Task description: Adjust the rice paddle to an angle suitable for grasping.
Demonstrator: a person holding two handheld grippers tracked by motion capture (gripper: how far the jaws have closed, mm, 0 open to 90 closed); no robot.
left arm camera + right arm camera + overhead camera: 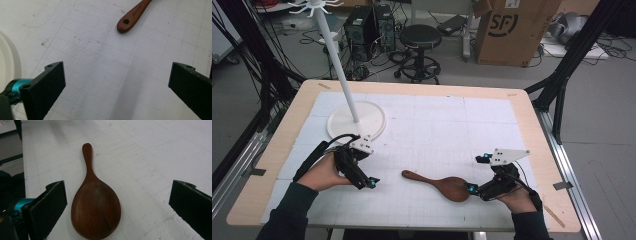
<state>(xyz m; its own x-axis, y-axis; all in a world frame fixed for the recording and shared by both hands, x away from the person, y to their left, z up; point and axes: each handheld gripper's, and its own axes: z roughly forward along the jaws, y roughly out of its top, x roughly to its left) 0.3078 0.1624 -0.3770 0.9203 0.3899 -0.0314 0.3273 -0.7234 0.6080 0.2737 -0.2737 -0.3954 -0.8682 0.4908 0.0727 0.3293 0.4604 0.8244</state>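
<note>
A dark brown wooden spoon [439, 184] lies flat on the white mat near the front of the table, its handle toward the left. My right gripper [475, 174] is open just right of the spoon's bowl [96, 210], which lies between the jaws without touching them. My left gripper [367, 182] is open a short way left of the handle end; the handle tip with its hole [130, 18] lies ahead of the jaws, and bare mat lies between them.
A white stand with a round base [357, 122] and a tall pole [334, 60] sits at the back left of the mat, just beyond my left hand. The wooden table edge [402, 226] runs close in front.
</note>
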